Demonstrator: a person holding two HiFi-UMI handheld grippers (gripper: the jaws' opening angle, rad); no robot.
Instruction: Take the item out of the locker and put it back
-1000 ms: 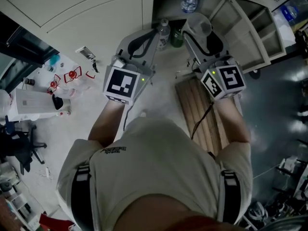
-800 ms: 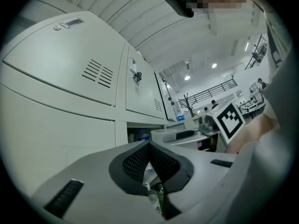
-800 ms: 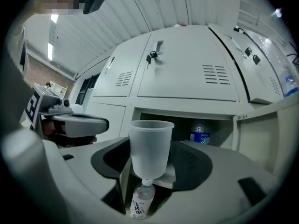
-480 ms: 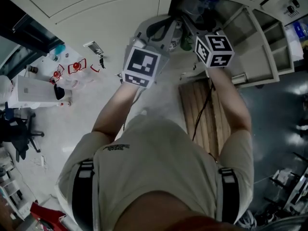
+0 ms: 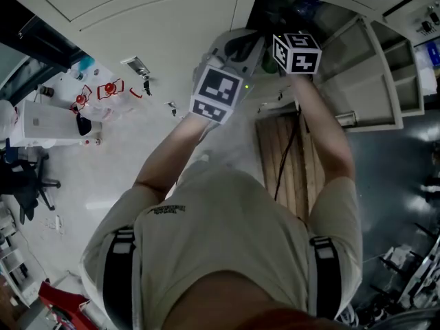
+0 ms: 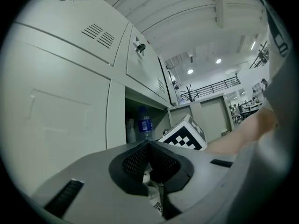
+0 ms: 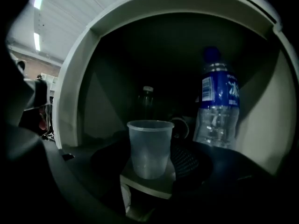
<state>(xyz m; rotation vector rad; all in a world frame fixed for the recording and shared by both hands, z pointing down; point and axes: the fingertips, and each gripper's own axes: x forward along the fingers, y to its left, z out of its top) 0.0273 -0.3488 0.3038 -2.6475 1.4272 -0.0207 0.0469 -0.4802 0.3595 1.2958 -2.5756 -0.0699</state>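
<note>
The person wore a beige short-sleeved shirt (image 5: 227, 239) with small dark print on its chest and black straps (image 5: 118, 280) over its shoulders. The left gripper (image 5: 240, 43) and right gripper (image 5: 273, 38) had pale grey shells, each bearing a cube (image 5: 218, 93) of black-and-white square markers. A black cable (image 5: 289, 150) trailed above the shirt.

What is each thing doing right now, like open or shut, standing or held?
Locker door, open.
Plastic cup, upright, empty, held in the right gripper.
Water bottle, upright, capped, standing in the locker.
Left gripper, shut on a clear labelled item.
</note>
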